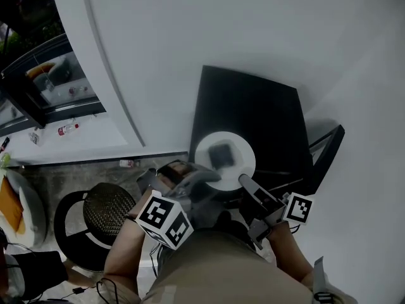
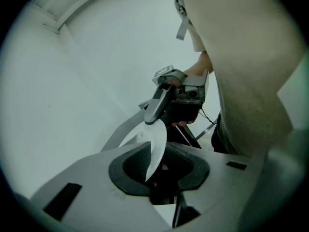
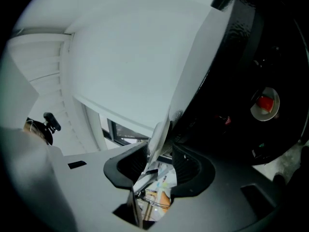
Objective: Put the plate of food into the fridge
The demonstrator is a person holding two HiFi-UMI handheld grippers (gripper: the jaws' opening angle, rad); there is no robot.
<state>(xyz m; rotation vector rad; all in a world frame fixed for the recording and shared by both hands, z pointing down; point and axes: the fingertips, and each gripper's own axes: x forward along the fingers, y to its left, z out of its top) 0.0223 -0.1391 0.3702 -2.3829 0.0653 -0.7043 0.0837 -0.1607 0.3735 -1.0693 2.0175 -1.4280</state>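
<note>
**Plate held at the black fridge**

A white plate (image 1: 243, 164) with a dark piece of food (image 1: 221, 154) sits in front of the black fridge (image 1: 253, 116), whose door stands ajar at the right. The left gripper (image 1: 201, 177) meets the plate's lower-left rim and the right gripper (image 1: 245, 183) touches its lower-right rim. A round black stool (image 1: 107, 211) stands on the floor to the left, near the person's arm.

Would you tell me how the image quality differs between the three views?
Head view: soft, with the plate and food smeared. Left gripper view: fisheye bend, black corners. Right gripper view: same bend, bright whites washed out, fridge interior nearly black.
</note>
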